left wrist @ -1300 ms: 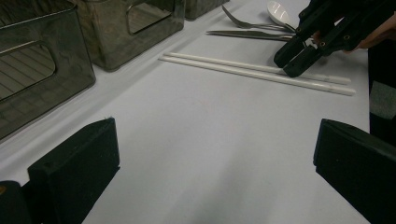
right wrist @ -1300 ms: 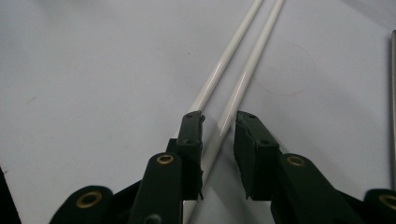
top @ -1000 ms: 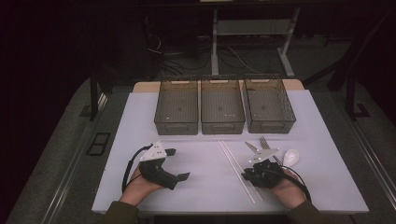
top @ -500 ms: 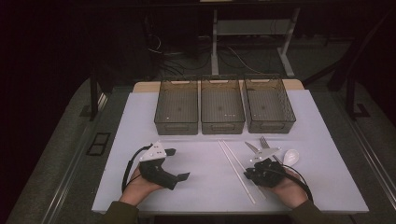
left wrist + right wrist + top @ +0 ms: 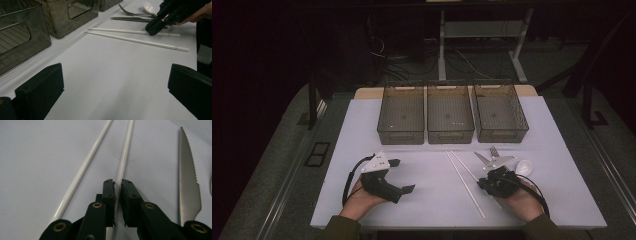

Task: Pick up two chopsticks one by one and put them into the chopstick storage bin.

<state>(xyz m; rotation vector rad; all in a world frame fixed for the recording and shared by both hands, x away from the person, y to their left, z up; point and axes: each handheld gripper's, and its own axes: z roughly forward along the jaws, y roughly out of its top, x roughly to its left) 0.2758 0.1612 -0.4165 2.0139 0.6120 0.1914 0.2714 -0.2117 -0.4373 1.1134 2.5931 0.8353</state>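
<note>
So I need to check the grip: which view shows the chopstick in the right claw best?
The right gripper view: the chopstick runs between the right claw's closing jaws. The left gripper view shows its length; the high view shows it small.

We see 3 bins [image 5: 450, 112] side by side at the table's [image 5: 427, 195] far edge, 2 chopsticks [image 5: 466, 182] before them, knife [image 5: 493, 161], fork [image 5: 493, 151], spoon [image 5: 523, 167] to their right.

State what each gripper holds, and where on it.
Right gripper fingers have just been closing around one white chopstick, near its lower end. Left gripper: open, nothing held.
</note>
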